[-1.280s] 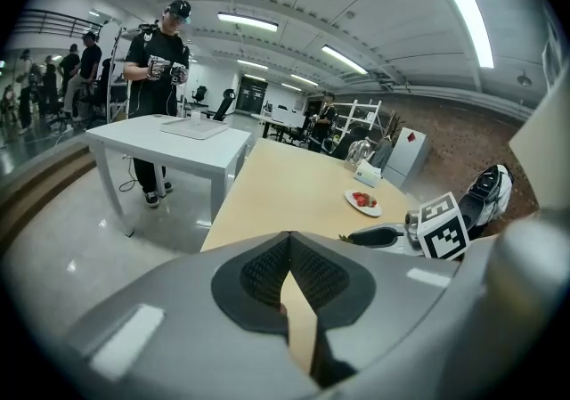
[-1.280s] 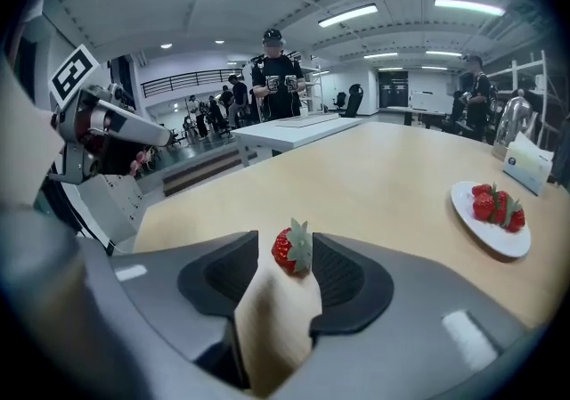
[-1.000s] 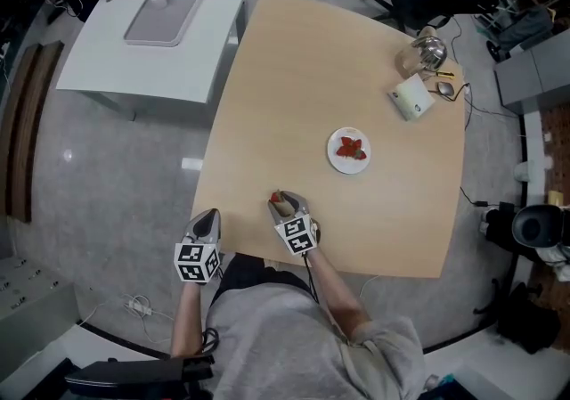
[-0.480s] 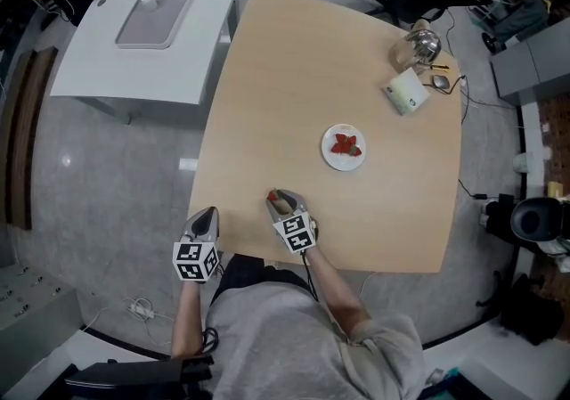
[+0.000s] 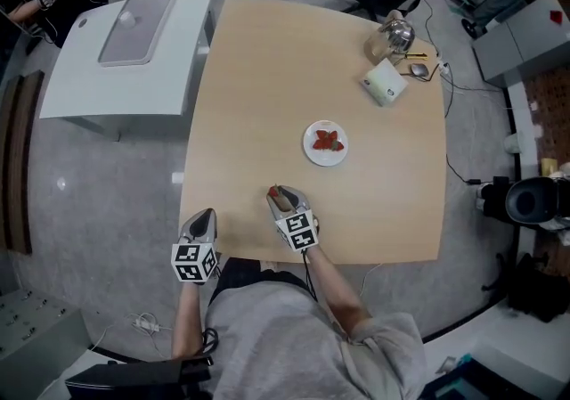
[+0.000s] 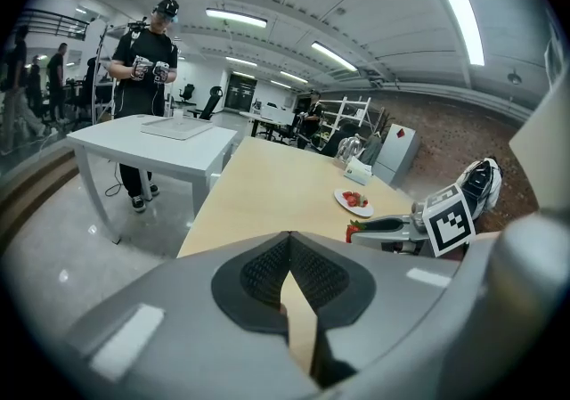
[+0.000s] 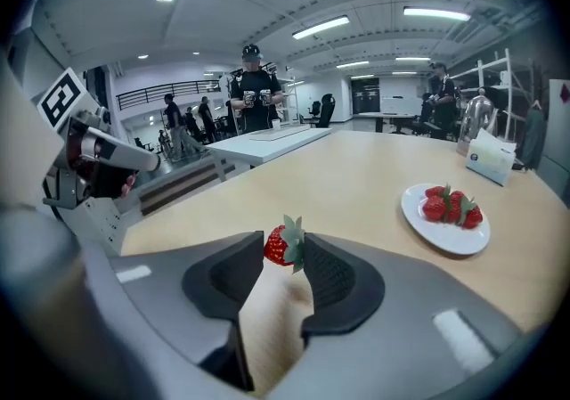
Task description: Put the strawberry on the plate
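A red strawberry (image 7: 280, 245) with a green leafy cap sits pinched between the tips of my right gripper (image 7: 285, 248), a little above the tan table. In the head view that gripper (image 5: 277, 197) is near the table's front edge, with the strawberry (image 5: 275, 192) at its tip. The white plate (image 5: 308, 142) lies further in towards the middle and holds other strawberries (image 5: 327, 141); it lies to the right in the right gripper view (image 7: 426, 225). My left gripper (image 5: 206, 216) hangs at the table's front left corner, its jaws (image 6: 287, 238) shut on nothing.
A white tissue box (image 5: 385, 83) and a metal kettle (image 5: 394, 36) stand at the table's far right corner. A white side table (image 5: 80, 77) with a grey tray (image 5: 134, 17) stands to the far left. A person (image 7: 254, 91) stands beside it.
The head view has swung, so the table, plate and side table sit higher and further left in frame. Both grippers stay at the front edge, the strawberry still in the right one.
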Available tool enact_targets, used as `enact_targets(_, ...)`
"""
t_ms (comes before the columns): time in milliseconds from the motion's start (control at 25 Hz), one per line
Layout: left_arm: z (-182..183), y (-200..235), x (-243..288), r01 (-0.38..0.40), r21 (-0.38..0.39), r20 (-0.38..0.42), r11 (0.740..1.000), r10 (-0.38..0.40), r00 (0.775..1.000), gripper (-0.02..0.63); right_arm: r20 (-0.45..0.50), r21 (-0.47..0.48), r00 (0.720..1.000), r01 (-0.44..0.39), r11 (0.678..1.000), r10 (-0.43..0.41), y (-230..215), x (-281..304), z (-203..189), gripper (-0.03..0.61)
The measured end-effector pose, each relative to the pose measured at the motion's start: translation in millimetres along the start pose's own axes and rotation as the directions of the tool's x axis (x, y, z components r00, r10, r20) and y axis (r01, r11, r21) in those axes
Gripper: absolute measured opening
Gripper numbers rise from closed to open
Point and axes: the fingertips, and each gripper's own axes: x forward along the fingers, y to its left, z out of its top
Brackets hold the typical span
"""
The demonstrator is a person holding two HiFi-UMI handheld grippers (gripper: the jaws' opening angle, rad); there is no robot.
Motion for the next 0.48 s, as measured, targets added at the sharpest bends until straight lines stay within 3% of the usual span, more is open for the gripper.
enact_targets(480,13,-33,33,0.095,0.063,-0.026,0.993,-0.094,0.995,0.020,0.048,0.094,0.983,0.169,0.981,-0.175,-75,-34,5,0.146)
